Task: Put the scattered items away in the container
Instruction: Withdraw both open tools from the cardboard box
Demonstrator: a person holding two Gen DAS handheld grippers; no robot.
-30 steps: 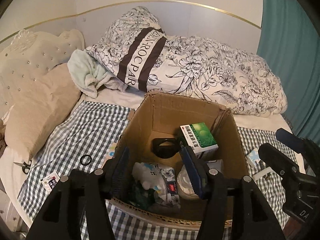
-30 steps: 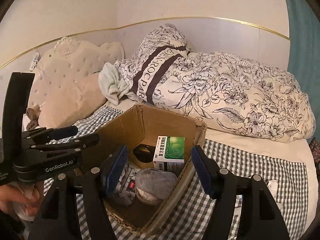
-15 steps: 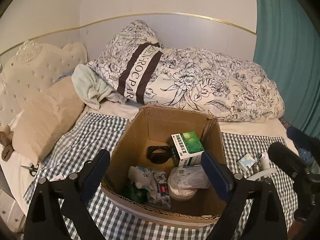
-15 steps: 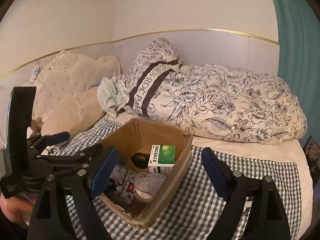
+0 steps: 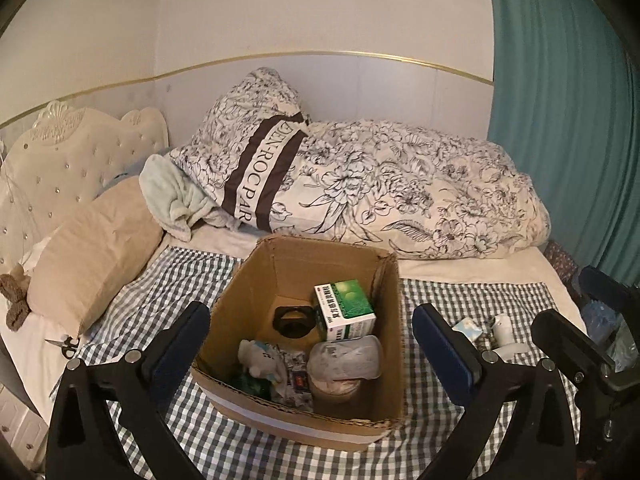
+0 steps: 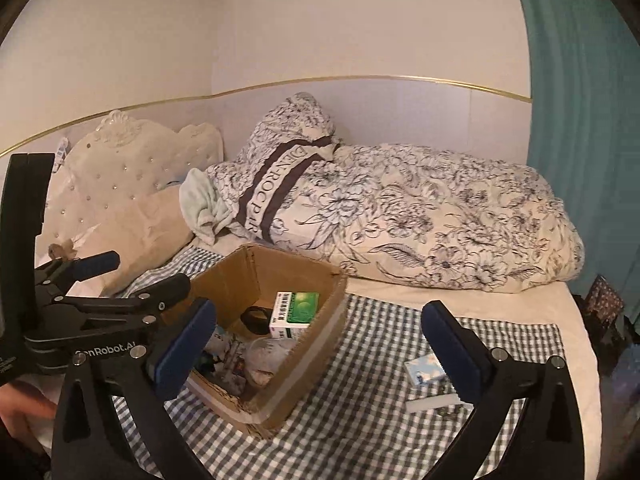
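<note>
A cardboard box (image 5: 304, 360) sits on a checked cloth (image 5: 192, 280) spread over the bed, with a medicine carton (image 5: 345, 310) and a lidded tub (image 5: 344, 364) inside. Behind it lies a rolled duvet (image 5: 400, 192); a small packet (image 6: 424, 370) lies on the cloth to its right, scissors (image 5: 64, 345) to its left.

The open brown corrugated cardboard box (image 5: 256, 292) looked matt and rough, its torn rim fluted, with a smooth pale tape band along the front. Beneath it lay a grey-and-white checked woven cloth (image 5: 180, 276), soft and matt. The green-and-white paper carton (image 5: 346, 308) inside had a slight sheen. A crinkled clear plastic tub (image 5: 346, 358) looked glossy. The floral cotton duvet (image 5: 420, 196) was matt; the cream tufted headboard (image 5: 72, 156) seemed smooth, studded with shiny buttons.
</note>
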